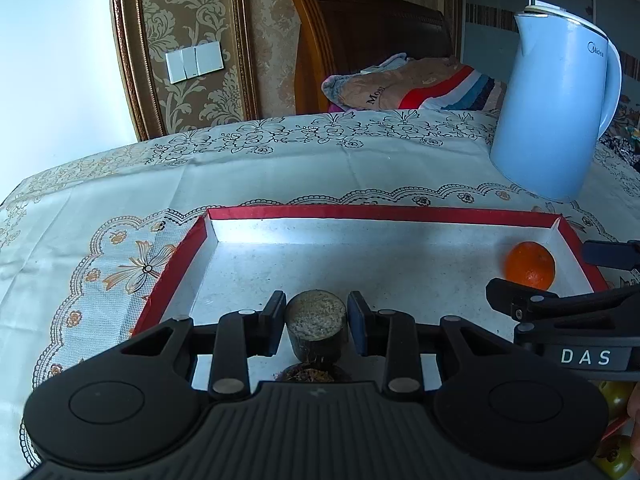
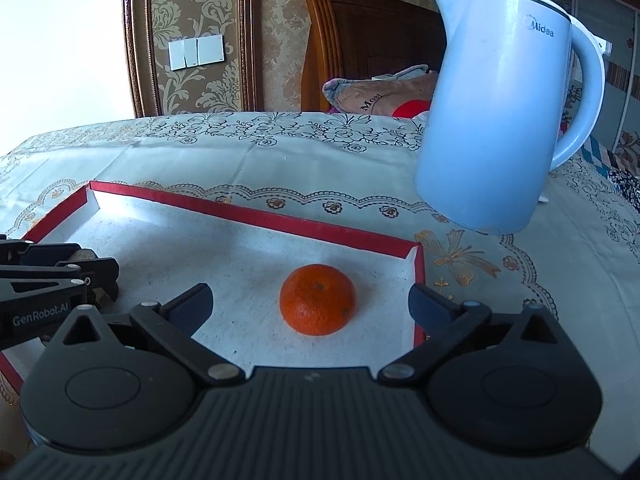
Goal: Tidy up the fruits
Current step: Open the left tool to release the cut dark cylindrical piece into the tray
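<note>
Orange [image 2: 317,299] sits in red-rimmed tray [image 2: 256,216], far right corner, between wide-open jaws of right gripper [image 2: 311,309], untouched. Looks firm, light, apt to roll; take across widest part. Left gripper [image 1: 317,320] clamps dark cut stalk piece [image 1: 316,326] over tray

I count one orange [image 2: 317,299] at my right gripper's twelve o'clock, one red-rimmed tray [image 2: 256,216], and one dark cut stalk piece [image 1: 316,328]. One blue kettle [image 2: 496,120] stands at two o'clock. Two grippers: left gripper [image 1: 316,320], right gripper [image 2: 310,306]. One three-gang wall switch [image 2: 196,53]. At least two greenish-yellow fruits [image 1: 616,400] at the left view's four o'clock.
</note>
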Tool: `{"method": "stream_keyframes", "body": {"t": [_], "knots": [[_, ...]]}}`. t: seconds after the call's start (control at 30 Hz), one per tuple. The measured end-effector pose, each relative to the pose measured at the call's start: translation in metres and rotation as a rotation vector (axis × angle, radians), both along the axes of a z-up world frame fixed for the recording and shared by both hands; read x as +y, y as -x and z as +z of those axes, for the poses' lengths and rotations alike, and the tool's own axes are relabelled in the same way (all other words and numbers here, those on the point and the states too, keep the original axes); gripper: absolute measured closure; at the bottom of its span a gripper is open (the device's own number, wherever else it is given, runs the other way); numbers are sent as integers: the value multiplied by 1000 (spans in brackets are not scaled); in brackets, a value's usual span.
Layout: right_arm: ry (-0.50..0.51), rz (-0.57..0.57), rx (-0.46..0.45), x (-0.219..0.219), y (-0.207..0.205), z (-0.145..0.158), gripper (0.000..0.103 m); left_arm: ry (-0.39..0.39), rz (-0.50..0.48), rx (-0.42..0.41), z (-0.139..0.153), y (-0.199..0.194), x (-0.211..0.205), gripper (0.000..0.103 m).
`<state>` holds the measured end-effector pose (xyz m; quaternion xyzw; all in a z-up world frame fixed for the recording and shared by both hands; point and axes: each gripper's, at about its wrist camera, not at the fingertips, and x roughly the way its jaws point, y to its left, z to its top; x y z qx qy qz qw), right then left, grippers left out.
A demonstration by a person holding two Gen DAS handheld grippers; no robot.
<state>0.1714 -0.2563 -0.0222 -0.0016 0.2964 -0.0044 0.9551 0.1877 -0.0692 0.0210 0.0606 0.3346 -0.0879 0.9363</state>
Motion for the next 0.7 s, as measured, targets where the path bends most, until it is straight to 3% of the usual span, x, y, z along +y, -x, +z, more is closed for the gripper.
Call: {"method": "stream_keyframes", "body": {"t": [0.1,0.17,0.7], "knots": [[5,-2,-12,1,3,1,0,0,-3,-7,1,2,0,63],[15,-11,-24,1,5,2,0,-1,-3,-26,2,5,-1,46],[2,-8,-61,-1,18,6,0,24,5,-66,11,16,3,46]]}}
